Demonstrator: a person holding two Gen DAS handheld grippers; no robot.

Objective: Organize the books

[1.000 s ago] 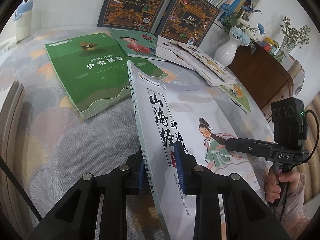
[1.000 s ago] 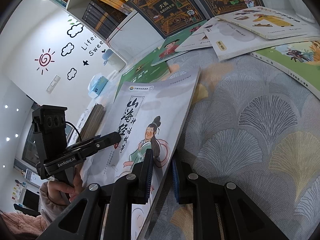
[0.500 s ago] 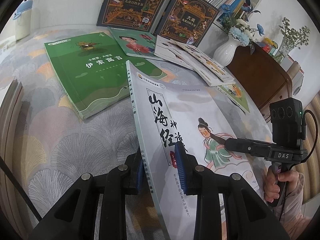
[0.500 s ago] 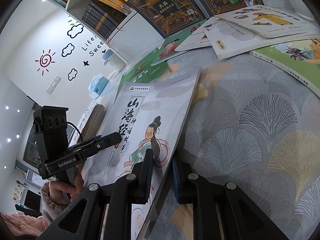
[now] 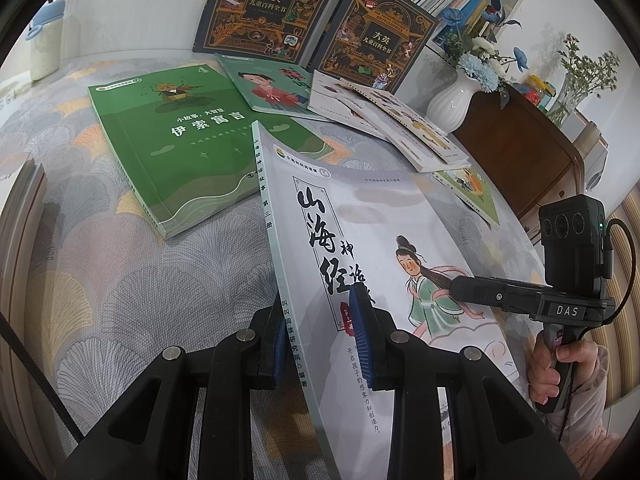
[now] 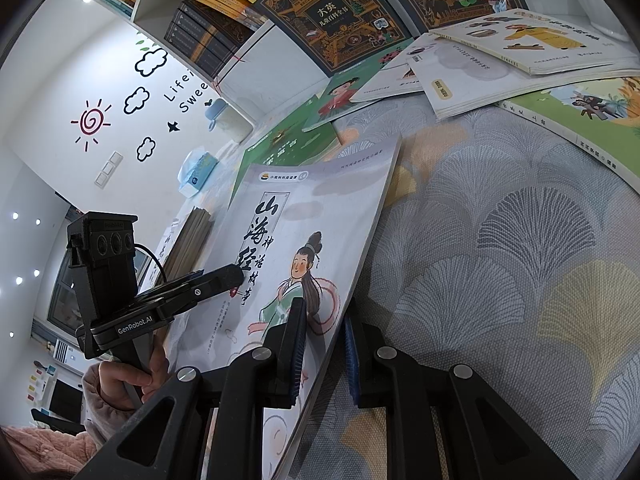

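A pale lilac book (image 5: 372,240) with black brush lettering and a girl in green on its cover is lifted off the patterned tablecloth, tilted. My left gripper (image 5: 322,334) is shut on its spine edge, blue pads on both faces. My right gripper (image 6: 322,346) is shut on the opposite, open-page edge of the same lilac book (image 6: 304,236). Each gripper shows in the other's view: the right gripper (image 5: 456,288) at the book's right, the left gripper (image 6: 236,276) at its left. A green book (image 5: 172,148) lies flat beyond it.
Two dark encyclopedias (image 5: 268,4) lean against the bookshelf at the back. A teal picture book (image 5: 276,88), several white picture books (image 5: 396,128) and a green-edged one (image 6: 580,116) lie scattered. A white vase (image 5: 452,104) of flowers stands right. A stack of books (image 5: 20,216) sits at the left edge.
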